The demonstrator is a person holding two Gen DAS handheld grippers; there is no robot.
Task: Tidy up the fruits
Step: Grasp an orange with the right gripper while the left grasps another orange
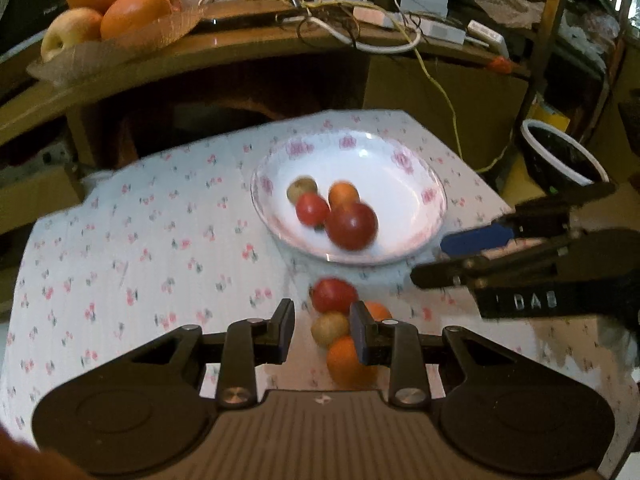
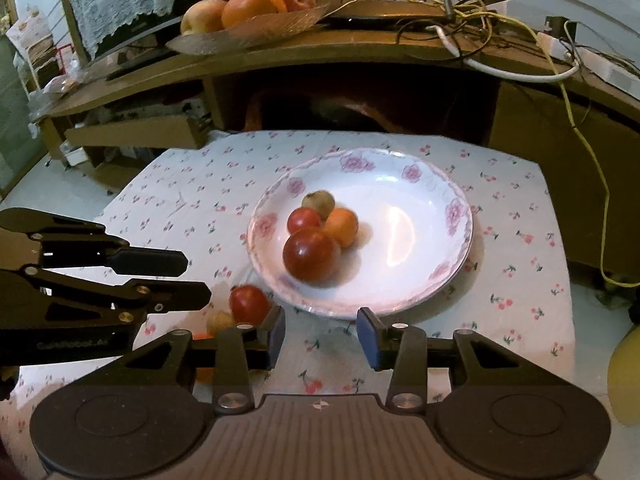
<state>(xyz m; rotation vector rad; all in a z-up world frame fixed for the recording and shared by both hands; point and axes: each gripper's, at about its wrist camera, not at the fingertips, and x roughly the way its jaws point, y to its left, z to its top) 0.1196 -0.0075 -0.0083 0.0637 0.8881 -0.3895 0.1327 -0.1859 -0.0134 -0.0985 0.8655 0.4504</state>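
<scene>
A white flowered plate [image 1: 400,184] [image 2: 420,216] on the floral cloth holds a big red apple [image 1: 352,225] [image 2: 311,255], a smaller red fruit [image 1: 312,209] [image 2: 304,219], an orange fruit [image 1: 343,194] [image 2: 342,226] and a brownish fruit [image 1: 302,188] [image 2: 319,202]. In front of the plate lie a red fruit [image 1: 334,294] [image 2: 249,303], a brownish fruit [image 1: 330,328] [image 2: 219,321] and two oranges [image 1: 348,364]. My left gripper [image 1: 322,330] is open above these loose fruits. My right gripper [image 2: 320,334] is open and empty, near the plate's front rim.
A tray [image 2: 248,32] of large oranges and apples sits on the wooden shelf behind the table. Cables [image 2: 500,24] lie on the shelf to the right. A dark pot [image 1: 560,156] stands right of the table.
</scene>
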